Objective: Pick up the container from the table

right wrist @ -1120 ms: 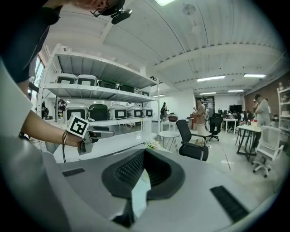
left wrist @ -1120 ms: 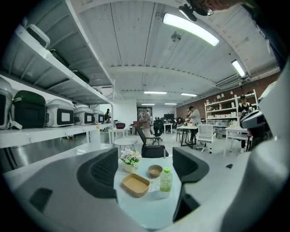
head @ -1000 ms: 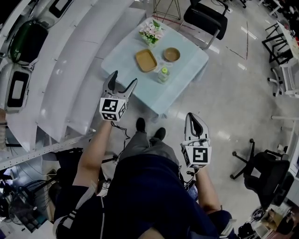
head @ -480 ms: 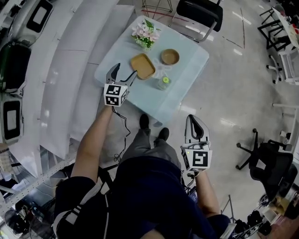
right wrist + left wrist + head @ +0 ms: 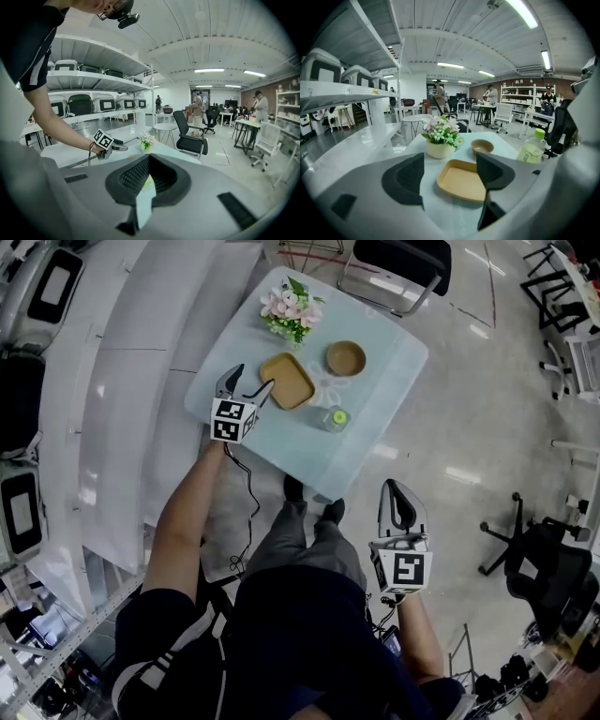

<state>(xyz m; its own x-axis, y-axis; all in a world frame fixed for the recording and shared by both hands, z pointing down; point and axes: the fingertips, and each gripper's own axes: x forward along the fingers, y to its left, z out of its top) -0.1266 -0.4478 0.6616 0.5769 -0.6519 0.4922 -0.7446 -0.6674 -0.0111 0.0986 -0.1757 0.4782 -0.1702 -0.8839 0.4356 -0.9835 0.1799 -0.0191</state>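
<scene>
Left gripper (image 5: pixel 251 381) wide, closing, nothing between jaws, at table (image 5: pixel 375 399) left edge facing tray (image 5: pixel 287 381). Right gripper (image 5: pixel 397 488) jaws together, empty (idle). Risk: early closure shoves tray into flowers (image 5: pixel 289 310).

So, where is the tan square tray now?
In the head view, the tan tray lies on the left part of the table, below the flower pot and left of the brown bowl.

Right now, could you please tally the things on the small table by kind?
Flower pot: 1
Square tan container: 1
Round brown bowl: 1
Green-capped bottle: 1
Total: 4
</scene>
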